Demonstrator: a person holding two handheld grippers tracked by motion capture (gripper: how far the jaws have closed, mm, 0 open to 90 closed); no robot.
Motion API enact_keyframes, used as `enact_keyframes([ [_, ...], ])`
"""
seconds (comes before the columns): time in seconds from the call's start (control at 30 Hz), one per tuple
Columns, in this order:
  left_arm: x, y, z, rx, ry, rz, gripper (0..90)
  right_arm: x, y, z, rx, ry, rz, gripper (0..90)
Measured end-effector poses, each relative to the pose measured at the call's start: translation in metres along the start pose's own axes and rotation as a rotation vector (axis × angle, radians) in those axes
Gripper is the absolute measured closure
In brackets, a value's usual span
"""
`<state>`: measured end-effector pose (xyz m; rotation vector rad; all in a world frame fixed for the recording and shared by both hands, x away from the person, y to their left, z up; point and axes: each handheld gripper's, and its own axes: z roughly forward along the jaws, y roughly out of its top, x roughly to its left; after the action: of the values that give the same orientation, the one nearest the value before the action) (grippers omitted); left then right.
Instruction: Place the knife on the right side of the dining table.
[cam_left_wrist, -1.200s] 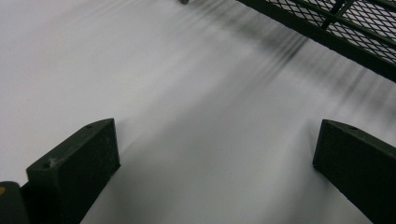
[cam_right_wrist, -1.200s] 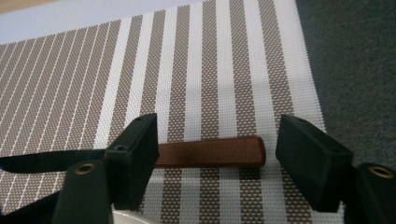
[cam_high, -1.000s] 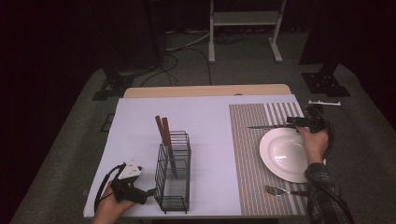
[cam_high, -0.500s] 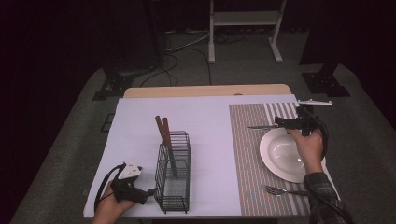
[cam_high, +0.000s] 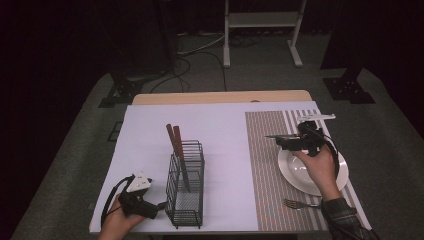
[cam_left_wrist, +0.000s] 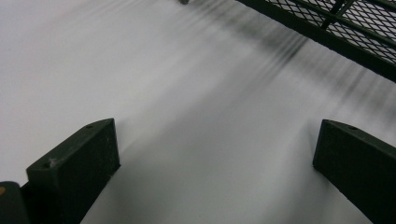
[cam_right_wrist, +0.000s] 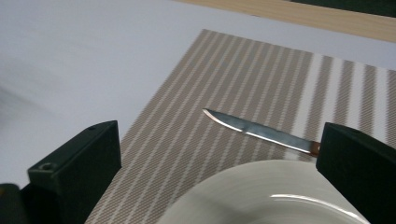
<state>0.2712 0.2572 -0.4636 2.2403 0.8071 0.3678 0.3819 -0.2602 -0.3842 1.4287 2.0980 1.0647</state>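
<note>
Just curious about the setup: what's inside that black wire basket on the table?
Two brown-handled utensils stand inside the wire basket, handles sticking up. Their lower ends are behind the mesh, so what kind they are is unclear.

Shiny metal knife blade (cam_right_wrist: 259, 130); glossy, seemingly ceramic plate (cam_right_wrist: 275, 196); woven placemat (cam_right_wrist: 243, 84)

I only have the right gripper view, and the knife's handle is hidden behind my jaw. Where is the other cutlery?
Observer: A fork lies on the placemat, at its near edge, nearer you than the plate.
Operator: Any holder around?
Observer: A wire basket stands on the white sheet, left of the placemat, with two wooden handles sticking up.
Operator: And my other hand?
Observer: The left gripper sits by the basket's near left corner, jaws open.
</note>
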Motion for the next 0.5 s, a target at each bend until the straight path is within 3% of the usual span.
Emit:
enact_keyframes([
  [0.5,0.000,0.000,0.000,-0.001,0.001,0.000,0.0,0.063,-0.019,-0.011,0.044,0.131,-0.150,0.0],
])
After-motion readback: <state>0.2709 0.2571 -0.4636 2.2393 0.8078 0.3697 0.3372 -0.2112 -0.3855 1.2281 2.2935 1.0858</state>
